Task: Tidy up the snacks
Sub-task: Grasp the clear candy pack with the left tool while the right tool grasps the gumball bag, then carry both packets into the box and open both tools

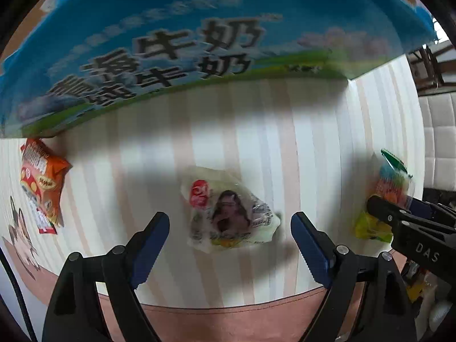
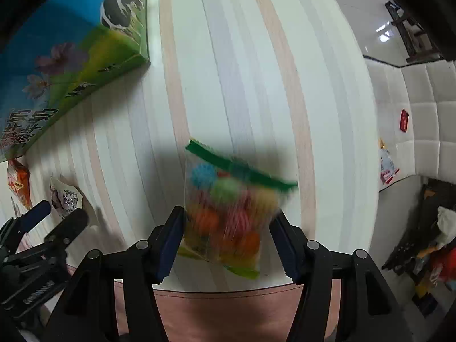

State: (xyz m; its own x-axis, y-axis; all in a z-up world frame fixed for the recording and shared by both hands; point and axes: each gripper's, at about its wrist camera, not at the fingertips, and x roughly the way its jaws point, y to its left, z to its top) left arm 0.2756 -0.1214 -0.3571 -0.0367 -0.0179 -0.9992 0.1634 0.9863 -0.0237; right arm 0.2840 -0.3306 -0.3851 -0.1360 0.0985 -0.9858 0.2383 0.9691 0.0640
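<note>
A white snack packet with a picture [image 1: 228,213] lies on the striped table, just ahead of my open, empty left gripper [image 1: 229,239]; it also shows in the right wrist view [image 2: 65,196]. My right gripper [image 2: 226,228] is shut on a clear bag of colourful candies with a green top strip [image 2: 230,208], its blue fingers [image 2: 171,236] pressing both sides. The bag also shows at the right of the left wrist view [image 1: 390,188]. An orange snack bag [image 1: 42,179] lies at the left, beside the box.
A large blue milk carton box [image 1: 185,37] stands at the back of the table; it also shows in the right wrist view [image 2: 65,48]. The table's pink front edge [image 1: 228,316] is close. White padded furniture [image 2: 421,131] and clutter on the floor [image 2: 427,250] lie to the right.
</note>
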